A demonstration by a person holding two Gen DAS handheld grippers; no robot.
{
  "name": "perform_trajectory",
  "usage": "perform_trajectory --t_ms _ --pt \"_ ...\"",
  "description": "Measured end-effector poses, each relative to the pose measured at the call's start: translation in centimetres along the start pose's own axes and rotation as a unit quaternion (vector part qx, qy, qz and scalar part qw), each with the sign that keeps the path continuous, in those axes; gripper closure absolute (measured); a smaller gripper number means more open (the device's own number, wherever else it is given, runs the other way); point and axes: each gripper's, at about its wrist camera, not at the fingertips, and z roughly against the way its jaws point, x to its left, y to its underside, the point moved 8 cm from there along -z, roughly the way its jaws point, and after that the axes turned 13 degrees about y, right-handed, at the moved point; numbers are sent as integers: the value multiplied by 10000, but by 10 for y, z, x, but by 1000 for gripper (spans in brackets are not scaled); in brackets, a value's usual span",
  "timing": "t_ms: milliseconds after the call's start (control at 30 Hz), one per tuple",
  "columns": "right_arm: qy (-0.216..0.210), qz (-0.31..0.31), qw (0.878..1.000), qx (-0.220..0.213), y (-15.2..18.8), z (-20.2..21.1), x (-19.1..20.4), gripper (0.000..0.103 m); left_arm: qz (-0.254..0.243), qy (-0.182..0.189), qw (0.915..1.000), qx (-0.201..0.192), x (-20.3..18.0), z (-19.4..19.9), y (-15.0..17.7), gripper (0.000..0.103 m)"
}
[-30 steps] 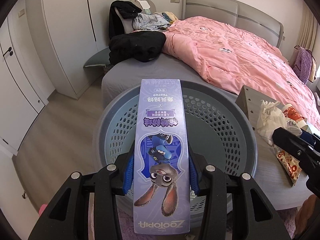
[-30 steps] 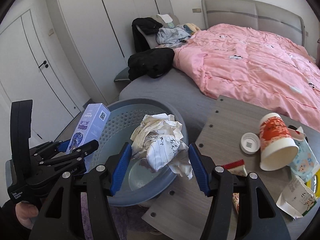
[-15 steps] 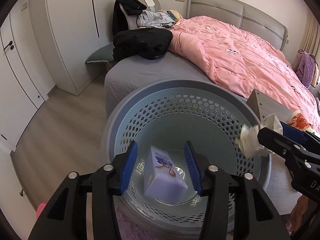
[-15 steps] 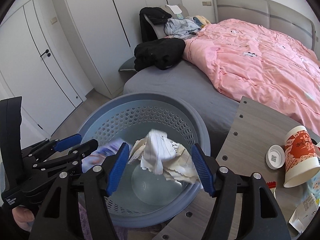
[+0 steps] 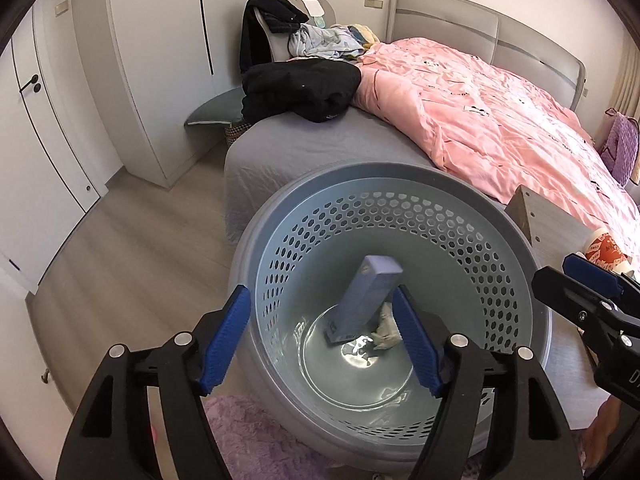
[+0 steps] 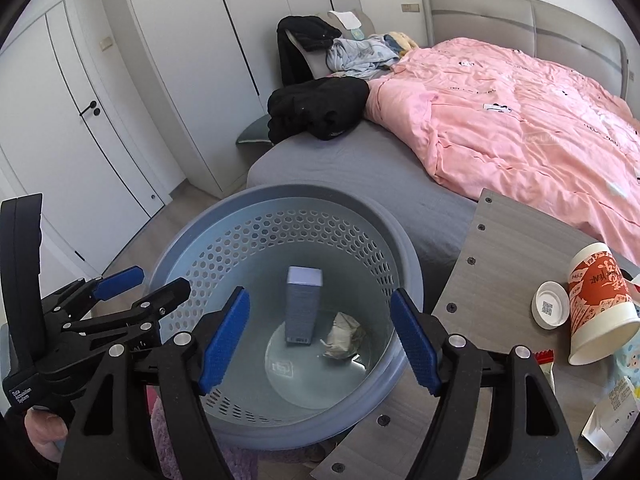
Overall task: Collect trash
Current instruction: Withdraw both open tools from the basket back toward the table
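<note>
Opening empty, both tools — left tool point(image 5: 322, 340), right tool point(image 6: 320, 338) — hang over the basket point(image 6: 404, 248) beside bed point(image 6: 360, 160).

- A bedroom in a home.
- Big bed point(image 6: 460, 136) with pink blanket point(image 6: 520, 128).
- Clothes pile point(image 6: 320, 108) on top.
- White closet doors point(image 6: 168, 60) along the wall.

Bright daylight, entering from the right. Glare spot on basket point(image 5: 360, 350) floor; pink duvet point(image 6: 520, 120) near overexposed at right. Strong fisheye bending, dark vignette corners. Both views sharp.
</note>
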Motion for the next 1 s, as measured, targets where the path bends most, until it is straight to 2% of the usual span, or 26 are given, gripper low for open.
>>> perform_trajectory --t_ms 100,1000 --pt "12 6 10000 -16 1 3 1 30 13 -20 10000 -41 1 3 0 29" --pt "90 -121 9997 -201 19 38 -8 25 -132 -76 9996 -234 -10 31 12 29"
